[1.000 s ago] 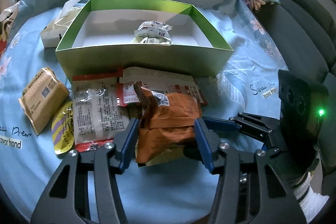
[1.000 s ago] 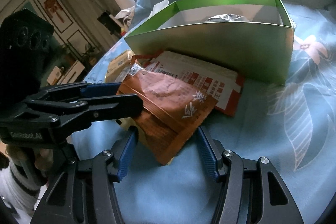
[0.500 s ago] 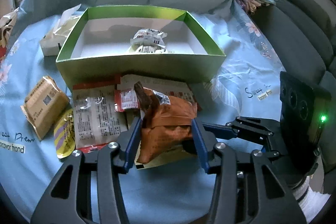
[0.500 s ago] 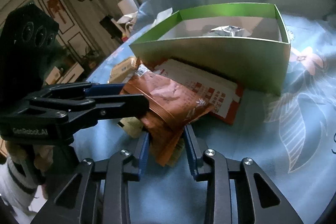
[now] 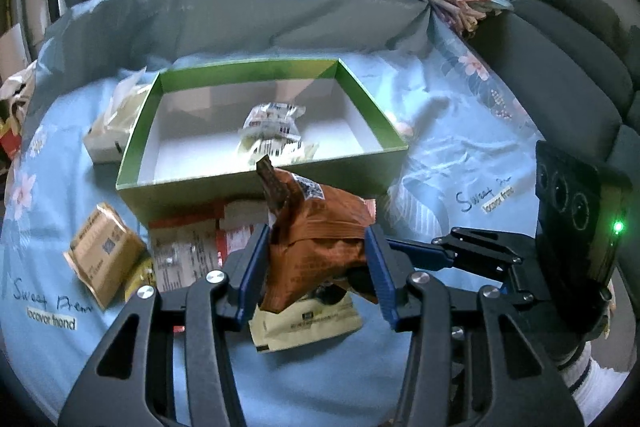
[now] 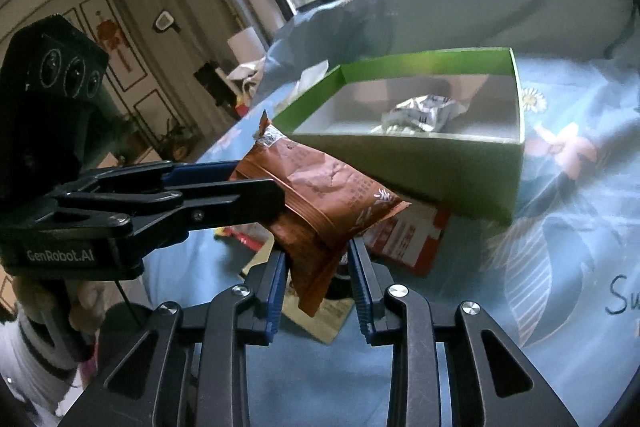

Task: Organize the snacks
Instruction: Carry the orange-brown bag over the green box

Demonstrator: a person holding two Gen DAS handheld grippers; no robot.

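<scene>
Both hand-held grippers clamp same orange snack packet [image 5: 320,247]: left hand-held gripper [image 5: 316,267] squeezes its sides, right hand-held gripper [image 6: 316,279] pinches its lower corner. Packet in air, clear of bench [image 5: 460,163]. Beneath it, beige packet [image 5: 308,323] and red-and-white packets [image 5: 192,247] lie loose. Just beyond, green box [image 5: 260,183] holds one silver packet [image 5: 272,127]. Step: carrying to box. Next: pass over near wall, release inside.

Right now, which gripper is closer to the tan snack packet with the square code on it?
Left. The left gripper holds the orange packet just right of the tan packet; the right gripper grips that same packet from farther right.
</scene>
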